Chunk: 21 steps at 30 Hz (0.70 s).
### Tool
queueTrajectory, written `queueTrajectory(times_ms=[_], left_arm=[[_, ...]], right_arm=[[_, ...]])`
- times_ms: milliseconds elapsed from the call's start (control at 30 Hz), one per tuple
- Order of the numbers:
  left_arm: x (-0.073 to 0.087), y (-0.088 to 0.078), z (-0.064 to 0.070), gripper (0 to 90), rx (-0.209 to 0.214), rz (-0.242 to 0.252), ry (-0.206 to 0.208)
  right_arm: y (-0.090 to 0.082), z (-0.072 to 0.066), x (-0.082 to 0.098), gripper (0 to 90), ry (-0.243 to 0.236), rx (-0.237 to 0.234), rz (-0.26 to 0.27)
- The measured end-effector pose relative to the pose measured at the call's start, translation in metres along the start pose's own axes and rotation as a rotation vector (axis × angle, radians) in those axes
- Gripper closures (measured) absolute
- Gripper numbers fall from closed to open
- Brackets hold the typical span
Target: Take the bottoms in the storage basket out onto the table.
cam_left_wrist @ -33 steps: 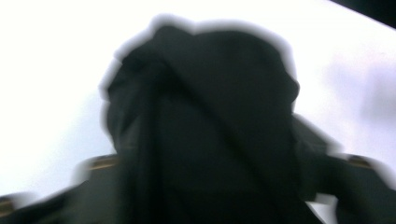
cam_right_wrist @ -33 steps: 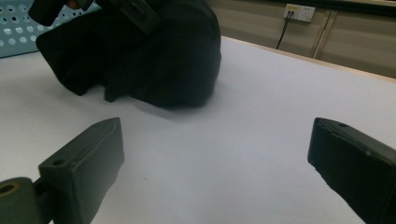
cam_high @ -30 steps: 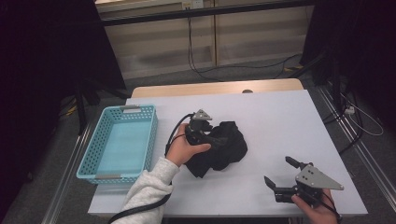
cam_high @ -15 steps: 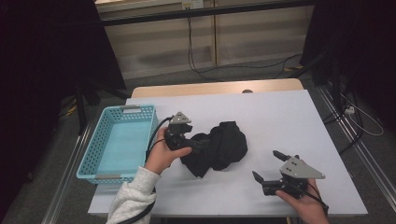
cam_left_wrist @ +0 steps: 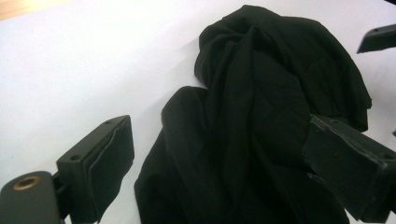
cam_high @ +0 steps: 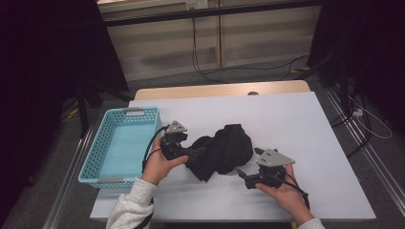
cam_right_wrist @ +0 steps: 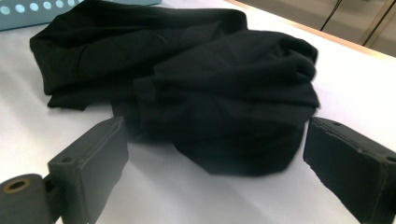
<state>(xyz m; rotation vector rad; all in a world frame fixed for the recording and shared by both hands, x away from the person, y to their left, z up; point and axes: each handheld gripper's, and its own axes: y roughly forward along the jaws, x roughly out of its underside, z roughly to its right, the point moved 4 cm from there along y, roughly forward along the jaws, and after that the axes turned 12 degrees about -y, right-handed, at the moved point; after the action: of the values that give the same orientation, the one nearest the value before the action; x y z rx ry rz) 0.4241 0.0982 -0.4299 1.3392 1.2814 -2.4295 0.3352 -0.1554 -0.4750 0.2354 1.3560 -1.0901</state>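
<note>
Cloth (cam_high: pixel 222 151) is lying crumpled mid-bench (cam_high: pixel 305 143), just right of the blue basket (cam_high: pixel 119 143). Left claw (cam_high: pixel 195 153) is sitting at its left edge; jaws have just been opening and are standing wide, fabric between them but unpinched (nothing gripped in the left gripper view). Right claw (cam_high: pixel 248 171) is closing in from the near right, jaws also wide and empty, cloth just ahead. Judging this as the approach before a two-handed pick. Next move is calling for each claw to settle onto an edge and pinch a fold.

No readable text — no labels, brands, numbers.
</note>
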Motion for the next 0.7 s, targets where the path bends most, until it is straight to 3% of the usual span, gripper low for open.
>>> queueTrajectory(times_ms=[133,233,333,433,567,700], left_arm=[[0.007,0.003,-0.002,9.2,-0.016,-0.016,-0.025],[0.009,0.006,0.0,9.2,-0.013,-0.022,-0.017],[0.01,0.005,0.002,9.2,-0.018,-0.021,-0.011],[0.011,0.004,0.002,9.2,-0.019,-0.014,-0.024],[0.013,0.006,0.001,9.2,-0.011,-0.029,-0.021],[0.015,0.007,0.002,9.2,-0.009,-0.03,-0.023]], right_arm=[[0.01,0.002,-0.008,8.9,-0.001,0.006,-0.007],[0.015,0.002,-0.011,9.8,0.013,-0.003,-0.006],[0.023,0.001,-0.013,12.0,0.022,-0.053,-0.041],[0.03,0.0,-0.015,16.3,0.014,-0.057,-0.063],[0.039,0.001,-0.015,37.0,-0.003,-0.047,-0.101],[0.041,0.006,-0.016,73.9,0.028,-0.037,-0.1]])
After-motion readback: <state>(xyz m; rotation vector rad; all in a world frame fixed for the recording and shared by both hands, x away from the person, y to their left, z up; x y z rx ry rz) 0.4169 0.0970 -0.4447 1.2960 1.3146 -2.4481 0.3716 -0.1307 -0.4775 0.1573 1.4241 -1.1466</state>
